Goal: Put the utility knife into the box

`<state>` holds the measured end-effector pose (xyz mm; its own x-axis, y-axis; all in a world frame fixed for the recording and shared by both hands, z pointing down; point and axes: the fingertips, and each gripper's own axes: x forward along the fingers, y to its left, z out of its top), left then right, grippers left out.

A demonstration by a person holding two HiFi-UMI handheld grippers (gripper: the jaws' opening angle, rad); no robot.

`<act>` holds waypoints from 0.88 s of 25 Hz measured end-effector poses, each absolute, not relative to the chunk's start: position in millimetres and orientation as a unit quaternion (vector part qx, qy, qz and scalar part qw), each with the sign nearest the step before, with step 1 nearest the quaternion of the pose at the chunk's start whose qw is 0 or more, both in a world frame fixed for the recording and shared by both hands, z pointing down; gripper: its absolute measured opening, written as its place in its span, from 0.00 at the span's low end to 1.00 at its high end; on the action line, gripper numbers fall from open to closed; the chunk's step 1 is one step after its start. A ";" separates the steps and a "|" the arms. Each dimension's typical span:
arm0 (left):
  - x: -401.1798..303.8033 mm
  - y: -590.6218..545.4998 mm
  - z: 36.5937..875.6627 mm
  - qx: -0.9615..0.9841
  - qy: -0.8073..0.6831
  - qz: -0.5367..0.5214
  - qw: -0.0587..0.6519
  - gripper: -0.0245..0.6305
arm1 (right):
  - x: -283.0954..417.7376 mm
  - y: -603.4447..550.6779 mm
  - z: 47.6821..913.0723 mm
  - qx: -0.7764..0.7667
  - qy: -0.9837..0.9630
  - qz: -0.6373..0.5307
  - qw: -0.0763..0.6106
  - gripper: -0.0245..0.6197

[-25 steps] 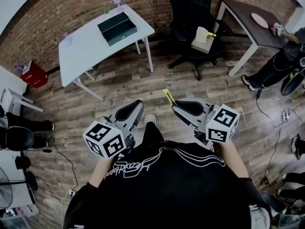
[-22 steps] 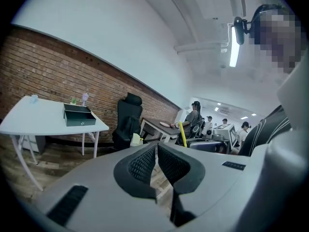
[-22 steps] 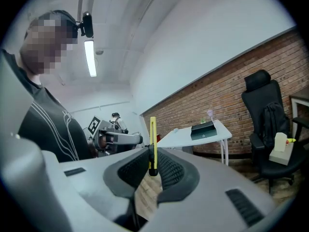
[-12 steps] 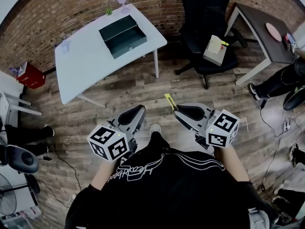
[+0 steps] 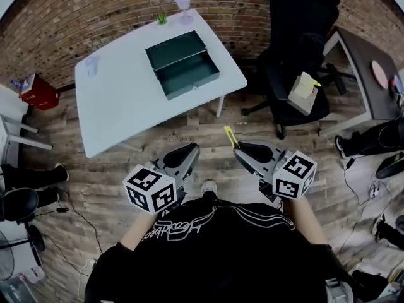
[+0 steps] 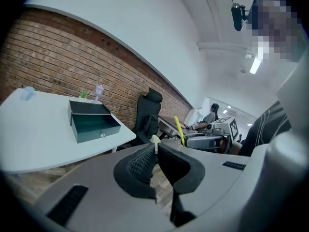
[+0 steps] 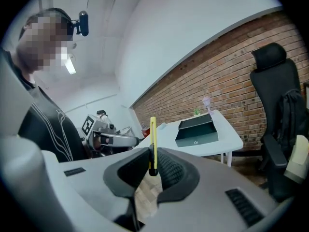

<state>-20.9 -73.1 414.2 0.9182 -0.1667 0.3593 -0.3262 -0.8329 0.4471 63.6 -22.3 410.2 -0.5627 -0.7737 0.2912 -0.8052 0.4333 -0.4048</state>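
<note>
Vs 1 s ago: white table (image 5: 120, 100) w/ open box (image 5: 183, 65) sits nearer, more centred in head view, so approach is under way. Right gripper (image 5: 238, 147) clamped on yellow utility knife (image 5: 228, 135), knife sticking up, near body, well apart from box. Left gripper (image 5: 189, 149) jaws together, empty. Still transport phase; placing not begun.
</note>
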 end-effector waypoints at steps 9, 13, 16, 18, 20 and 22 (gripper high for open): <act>-22.1 -127.2 412.3 0.945 -0.146 0.158 0.248 0.10 | 66.6 -81.5 414.7 0.466 -0.848 0.248 0.039 0.12; -24.3 -144.5 411.7 0.942 -0.165 0.154 0.247 0.10 | 74.0 -101.6 417.0 0.460 -0.851 0.247 0.047 0.12; -27.7 -158.6 409.8 0.939 -0.183 0.147 0.250 0.10 | 77.1 -120.4 415.2 0.453 -0.857 0.238 0.057 0.12; -29.2 -170.2 408.3 0.936 -0.200 0.140 0.252 0.10 | 78.8 -136.7 414.7 0.440 -0.865 0.233 0.067 0.12; -29.2 -183.0 408.5 0.932 -0.218 0.138 0.256 0.10 | 81.3 -155.1 415.4 0.425 -0.872 0.232 0.075 0.12; -28.6 -196.7 409.6 0.926 -0.235 0.137 0.262 0.10 | 84.9 -174.5 419.0 0.411 -0.877 0.236 0.083 0.12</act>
